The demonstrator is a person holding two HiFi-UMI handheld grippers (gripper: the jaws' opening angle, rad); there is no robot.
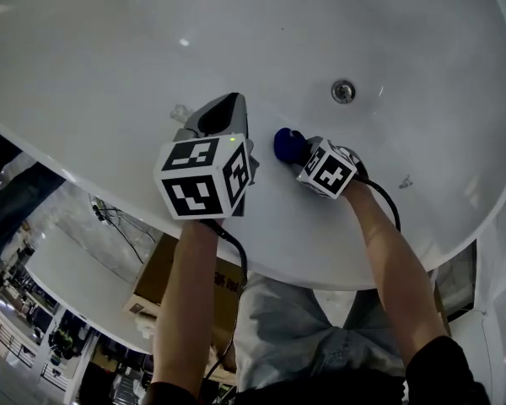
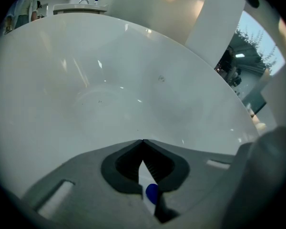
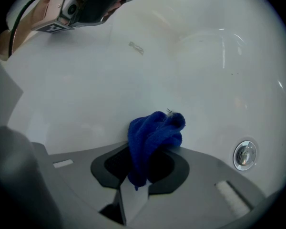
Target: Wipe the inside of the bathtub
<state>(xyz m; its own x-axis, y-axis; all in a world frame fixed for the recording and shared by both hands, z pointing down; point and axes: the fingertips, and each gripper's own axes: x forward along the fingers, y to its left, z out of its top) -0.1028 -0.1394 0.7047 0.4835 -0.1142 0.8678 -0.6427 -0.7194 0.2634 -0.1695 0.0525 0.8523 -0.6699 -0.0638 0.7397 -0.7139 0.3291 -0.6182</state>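
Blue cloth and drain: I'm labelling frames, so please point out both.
blue cloth (image 3: 155,132), right gripper view, middle of the bunched fabric.
drain (image 3: 244,155), right gripper view, centre of its metal cap.

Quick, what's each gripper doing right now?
The left gripper is closed and empty.
The right gripper is closed on the blue cloth.

Both forearms are extended forward. The left forearm (image 1: 190,302) runs toward 12 o'clock. The left gripper (image 1: 228,101) points the same way, its jaws closed tip to tip with nothing between them. The right forearm (image 1: 396,268) angles toward 11 o'clock. The right gripper (image 1: 293,148), at 3 o'clock of the left one, points toward 10 o'clock with its jaws clamped on a blue cloth (image 3: 152,135).
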